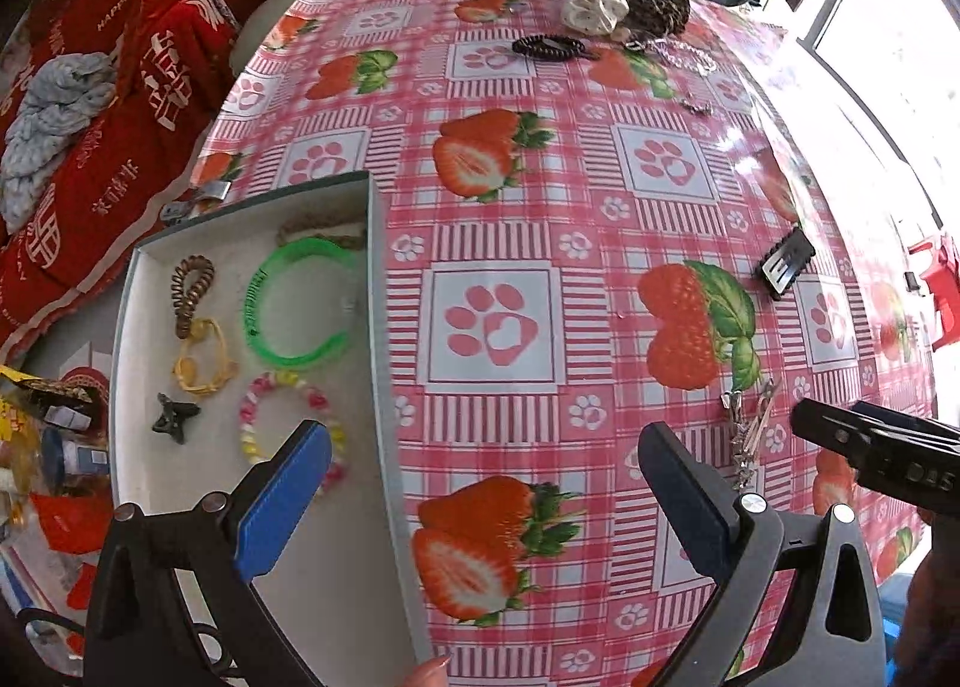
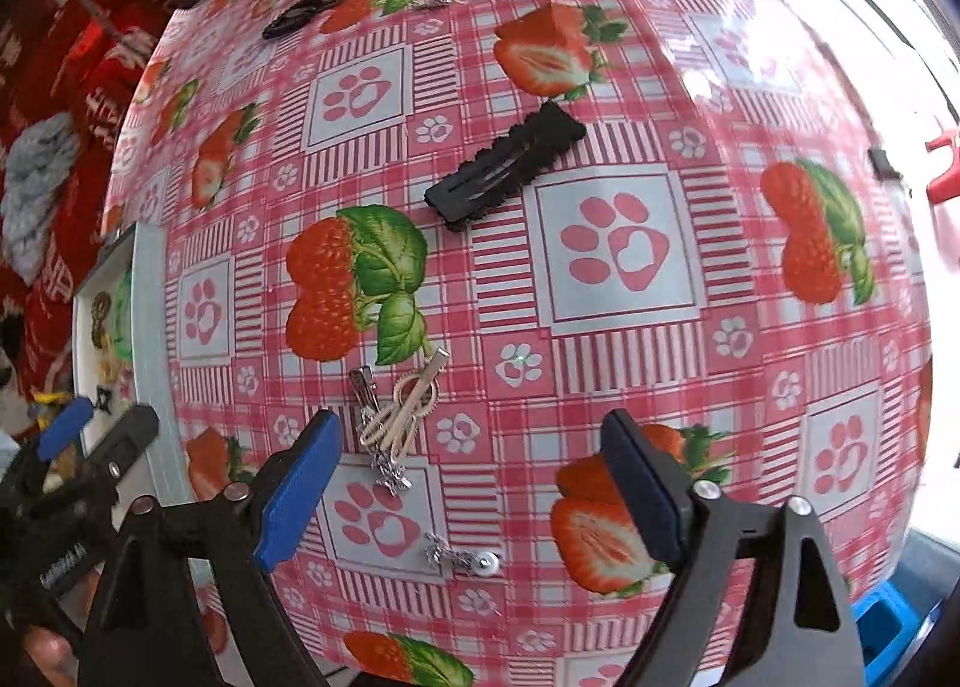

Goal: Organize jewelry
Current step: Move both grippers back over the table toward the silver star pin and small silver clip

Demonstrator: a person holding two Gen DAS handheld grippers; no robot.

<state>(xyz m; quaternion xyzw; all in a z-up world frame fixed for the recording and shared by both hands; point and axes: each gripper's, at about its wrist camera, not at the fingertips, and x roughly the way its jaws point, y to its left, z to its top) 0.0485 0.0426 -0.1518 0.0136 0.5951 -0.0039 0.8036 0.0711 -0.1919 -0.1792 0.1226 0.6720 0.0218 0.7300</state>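
A white tray [image 1: 378, 267] with a grey rim holds a green bangle [image 1: 300, 303], a brown coil tie [image 1: 192, 291], a yellow bracelet [image 1: 201, 357], a pastel bead bracelet [image 1: 288, 429] and a small black clip [image 1: 174, 417]. My left gripper [image 1: 486, 501] is open and empty above the tray's right rim. My right gripper [image 2: 471, 486] is open over the strawberry tablecloth, with nothing between its pads. A bunch of silver and gold hair clips [image 2: 396, 411] lies just beyond its left finger, and a small pearl charm [image 2: 462, 558] lies below the gap. A black snap clip [image 2: 510, 165] lies farther off.
At the table's far end lie a black coil tie [image 1: 549, 48], a white scrunchie [image 1: 594, 3], a leopard scrunchie [image 1: 654, 9] and a bead chain [image 1: 684, 57]. Red cushions [image 1: 120, 117] line the left side. A window is at the right.
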